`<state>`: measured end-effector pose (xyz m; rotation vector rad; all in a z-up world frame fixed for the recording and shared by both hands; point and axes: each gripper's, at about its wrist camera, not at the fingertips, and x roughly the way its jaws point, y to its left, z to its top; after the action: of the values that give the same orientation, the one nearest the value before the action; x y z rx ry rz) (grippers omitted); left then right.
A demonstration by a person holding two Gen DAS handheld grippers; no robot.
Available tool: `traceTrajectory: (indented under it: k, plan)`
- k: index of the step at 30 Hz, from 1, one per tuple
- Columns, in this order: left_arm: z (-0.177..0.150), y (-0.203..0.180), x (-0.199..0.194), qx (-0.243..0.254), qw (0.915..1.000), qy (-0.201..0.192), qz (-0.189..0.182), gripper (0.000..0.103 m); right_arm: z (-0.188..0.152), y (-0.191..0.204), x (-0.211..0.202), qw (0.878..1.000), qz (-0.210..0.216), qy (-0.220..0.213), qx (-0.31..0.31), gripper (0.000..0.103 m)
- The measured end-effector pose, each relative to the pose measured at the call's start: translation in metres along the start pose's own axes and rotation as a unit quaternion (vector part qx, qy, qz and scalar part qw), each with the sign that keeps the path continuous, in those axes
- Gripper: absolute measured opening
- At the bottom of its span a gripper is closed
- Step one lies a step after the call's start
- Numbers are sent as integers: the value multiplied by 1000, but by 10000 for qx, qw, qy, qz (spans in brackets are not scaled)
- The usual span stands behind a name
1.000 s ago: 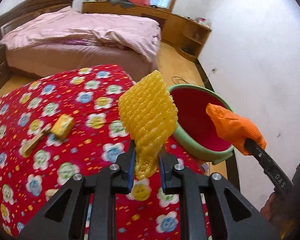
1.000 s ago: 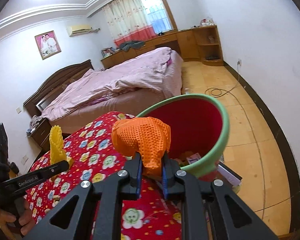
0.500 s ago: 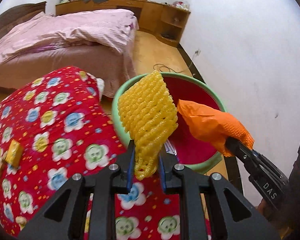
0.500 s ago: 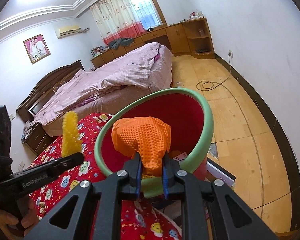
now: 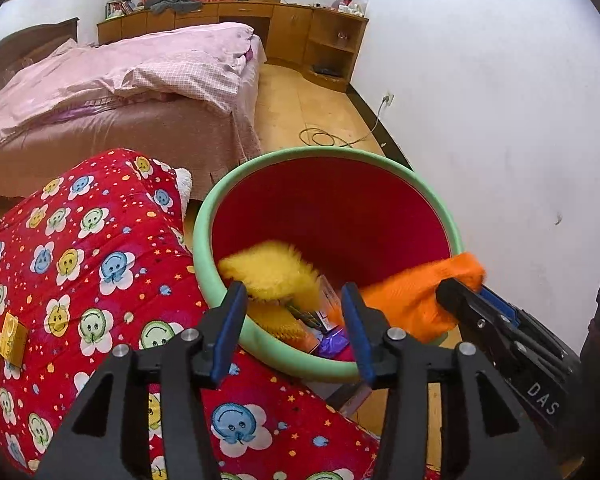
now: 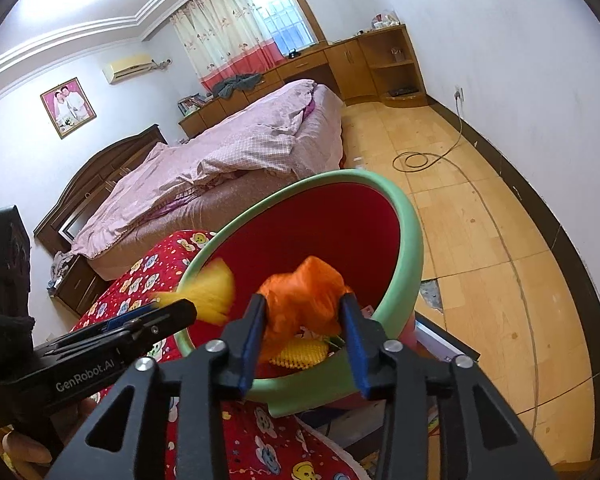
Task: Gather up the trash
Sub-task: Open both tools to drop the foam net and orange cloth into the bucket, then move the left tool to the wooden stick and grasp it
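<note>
Yellow foam net (image 5: 274, 270) is blurred, loose over the mouth of the bin (image 5: 420, 188), just past the left gripper (image 5: 296, 312); that gripper's jaws are opening and the pads no longer press on it. Orange foam net (image 6: 306, 300) sits between the blue pads of the right gripper (image 6: 302, 322), also above the bin opening; those jaws are opening too, and the net looks puffed out, not pinched

Handling, as I judge it: both nets are very light, soft, springy mesh. They crush flat under a grip and rebound on release, so they may cling to a pad or drift instead of dropping straight. Not fragile, not slippery. Best hold is a pinch on a bunched edge or corner, closed nearly all the way

Bin has a green rim and a red inside, with mixed trash already at the bottom, another yellow mesh piece among it. It stands touching the corner of the red flowered quilt (image 5: 100, 260)

On that quilt, well apart from the bin, a small yellow block (image 5: 14, 338) is not yet collected. It looks stiffer; grip across its flat sides
</note>
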<state>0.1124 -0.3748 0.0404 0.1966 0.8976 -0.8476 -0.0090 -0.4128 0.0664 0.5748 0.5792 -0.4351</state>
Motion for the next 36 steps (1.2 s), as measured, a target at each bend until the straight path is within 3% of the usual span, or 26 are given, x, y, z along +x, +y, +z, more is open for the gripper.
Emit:
traceTrajectory:
  k: [8,17,36]
  plan:
    - [-5,17,-17,-190,9998,-103,48,49,-1,4,-5,9999,64,-79,7,52]
    - [-16,56,-50,-477,9978,-279,376,49,-7,27,-9,9996,227,-35,-167,56]
    - [-48,173,-100,-1389,9810,-457,1276,49,-25,123,6,9927,701,373,-903,62]
